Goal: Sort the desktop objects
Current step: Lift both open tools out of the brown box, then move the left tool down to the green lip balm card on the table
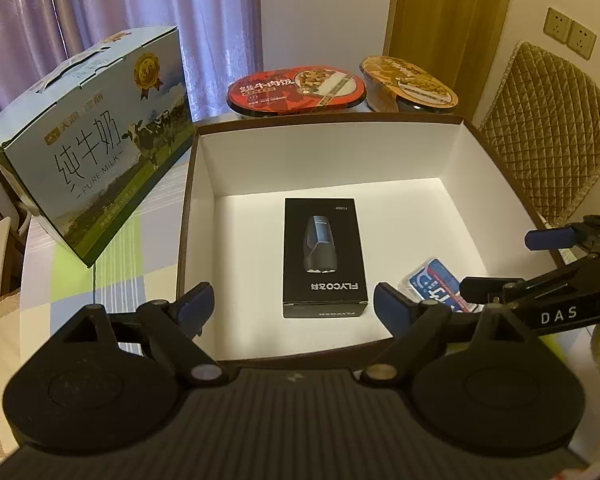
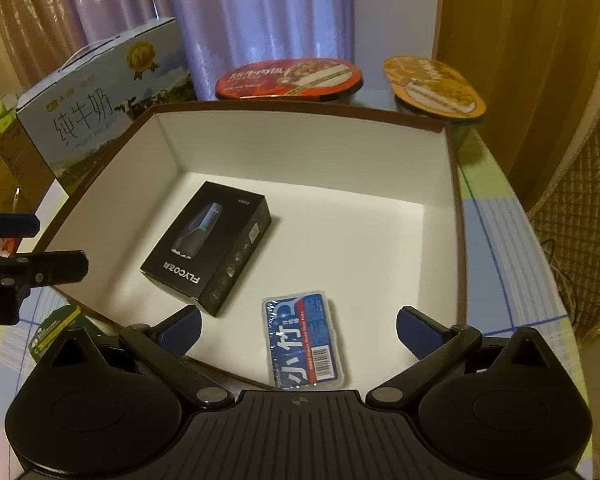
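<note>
A large open box (image 1: 196, 168) with white inner walls and a dark rim sits on a checked tablecloth (image 1: 112, 280). Inside it, a black FLYCO shaver box (image 1: 324, 256) lies flat near the middle, and a blue-and-white dental floss pick case (image 2: 305, 344) lies flat nearer the front edge, apart from the shaver box. The left gripper (image 1: 294, 304) hovers at the box's near edge, fingers spread wide and holding nothing. The right gripper (image 2: 298, 326) hovers over the floss case, fingers likewise spread wide and empty. Behind the box stand a milk carton (image 1: 96, 140) on the left, a red instant rice bowl (image 1: 296, 90) and an orange instant bowl (image 1: 410, 82).
</note>
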Demonstrator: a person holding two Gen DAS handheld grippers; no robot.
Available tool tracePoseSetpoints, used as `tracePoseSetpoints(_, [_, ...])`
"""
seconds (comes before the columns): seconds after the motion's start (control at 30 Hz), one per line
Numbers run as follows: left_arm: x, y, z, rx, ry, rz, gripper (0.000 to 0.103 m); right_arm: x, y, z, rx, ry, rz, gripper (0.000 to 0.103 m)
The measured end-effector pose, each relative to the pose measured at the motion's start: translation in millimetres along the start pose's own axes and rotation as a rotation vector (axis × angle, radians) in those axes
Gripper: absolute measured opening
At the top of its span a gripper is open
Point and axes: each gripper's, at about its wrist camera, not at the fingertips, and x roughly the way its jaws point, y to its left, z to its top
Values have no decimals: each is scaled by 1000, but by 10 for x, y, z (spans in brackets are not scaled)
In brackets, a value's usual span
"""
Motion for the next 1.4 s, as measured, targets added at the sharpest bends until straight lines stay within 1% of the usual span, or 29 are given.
tracePoseSetpoints(0.23, [-209, -24, -44, -6, -30, -2, 85, -187, 3, -42, 16, -29, -16, 101])
tracePoseSetpoints(0.4, [-404, 15, -146, -27, -51, -5, 85, -328, 32, -93, 25, -50, -24, 101])
tracePoseSetpoints(0.67, [-730, 147, -436, -60, -79, 20, 85, -540, 140, -217, 9, -82, -28, 101])
tracePoseSetpoints(0.87, [-976, 342, -761, -125, -105, 31, 85, -707, 216, -354, -2, -121, -15, 101])
tracePoseSetpoints(0.97, [-1043, 451, -984, -164, -103, 36, 85, -747, 221, -468, 5, -123, -4, 101])
tracePoseSetpoints(1.07, [-1024, 575, -1217, -219, -75, 33, 85, -734, 220, -599, 8, -103, -4, 101])
tracePoseSetpoints(1.23, [-869, 797, -1531, -369, -26, -2, 80, -653, 162, -807, 48, -55, -8, 101])
tracePoseSetpoints(1.4, [-637, 1024, -1700, -534, -13, -52, 75, -574, 47, -949, 82, -14, -39, 101])
